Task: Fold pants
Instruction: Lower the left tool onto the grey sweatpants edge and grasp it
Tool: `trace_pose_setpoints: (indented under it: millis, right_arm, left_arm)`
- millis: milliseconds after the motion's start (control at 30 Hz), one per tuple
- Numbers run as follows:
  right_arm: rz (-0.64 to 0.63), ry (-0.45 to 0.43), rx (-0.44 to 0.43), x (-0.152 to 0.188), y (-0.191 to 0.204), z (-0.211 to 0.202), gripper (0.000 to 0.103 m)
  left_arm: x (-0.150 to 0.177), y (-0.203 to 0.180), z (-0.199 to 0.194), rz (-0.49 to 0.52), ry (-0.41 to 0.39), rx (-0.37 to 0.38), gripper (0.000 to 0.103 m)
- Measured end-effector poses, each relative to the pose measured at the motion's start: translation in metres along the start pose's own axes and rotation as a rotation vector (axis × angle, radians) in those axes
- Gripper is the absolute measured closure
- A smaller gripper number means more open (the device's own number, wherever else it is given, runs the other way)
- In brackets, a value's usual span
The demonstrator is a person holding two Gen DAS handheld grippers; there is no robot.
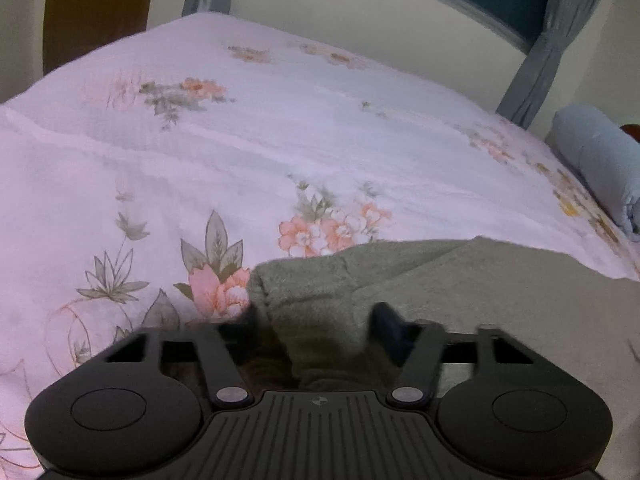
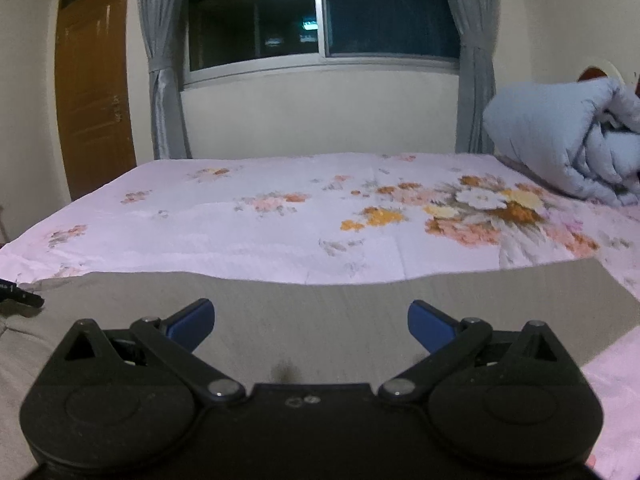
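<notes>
1. Bed sheet (image 2: 248, 236): floral, flat; gives room for the fold.
2. Pants (image 2: 320, 300): grey-green, spread along near edge.
3. Left gripper (image 1: 316, 314): corner bunched betw. jaws, grip unclear; pinch both layers.
4. Right gripper (image 2: 311, 322): jaws apart above cloth, empty; grab edge level w/ left.

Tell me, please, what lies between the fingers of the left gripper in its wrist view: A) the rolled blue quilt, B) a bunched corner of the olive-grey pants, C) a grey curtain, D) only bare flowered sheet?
B: in the left wrist view a bunched fold of the pants sits between the fingers of the left gripper, while the blue quilt lies far off at the bed's right edge.
</notes>
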State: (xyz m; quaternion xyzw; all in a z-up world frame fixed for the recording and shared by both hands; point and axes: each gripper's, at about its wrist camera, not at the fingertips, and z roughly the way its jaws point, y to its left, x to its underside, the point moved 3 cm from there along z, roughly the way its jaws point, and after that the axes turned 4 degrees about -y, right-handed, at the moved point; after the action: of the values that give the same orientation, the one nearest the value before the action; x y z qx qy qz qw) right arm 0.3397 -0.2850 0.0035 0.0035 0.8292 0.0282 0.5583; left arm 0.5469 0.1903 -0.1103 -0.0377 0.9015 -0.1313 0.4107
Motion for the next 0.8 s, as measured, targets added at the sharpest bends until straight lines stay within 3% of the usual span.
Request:
trace_pose_setpoints:
  millis: [100, 233, 300, 467, 600, 800]
  right_arm:
    - [-0.012, -0.001, -0.004, 0.0, 0.001, -0.003, 0.006]
    - [-0.016, -0.001, -0.006, -0.002, 0.001, -0.004, 0.006]
    - [-0.015, 0.0, -0.011, -0.003, 0.001, -0.005, 0.006]
    - [-0.034, 0.01, -0.018, -0.004, -0.001, -0.002, 0.006]
    - [-0.066, 0.02, -0.04, -0.008, -0.004, 0.005, 0.006]
    - [-0.18, 0.051, -0.142, -0.019, -0.006, 0.049, 0.006]
  left_arm:
    - [-0.002, -0.008, -0.015, 0.028, -0.059, -0.006, 0.06]
    - [-0.007, -0.012, -0.021, 0.058, -0.061, -0.037, 0.085]
    - [-0.01, -0.014, -0.024, 0.059, -0.07, -0.024, 0.093]
    - [-0.014, -0.026, -0.05, 0.07, -0.157, -0.008, 0.096]
    - [-0.016, -0.023, -0.085, -0.001, -0.263, 0.046, 0.096]
    - [-0.015, -0.019, -0.114, -0.067, -0.327, 0.087, 0.096]
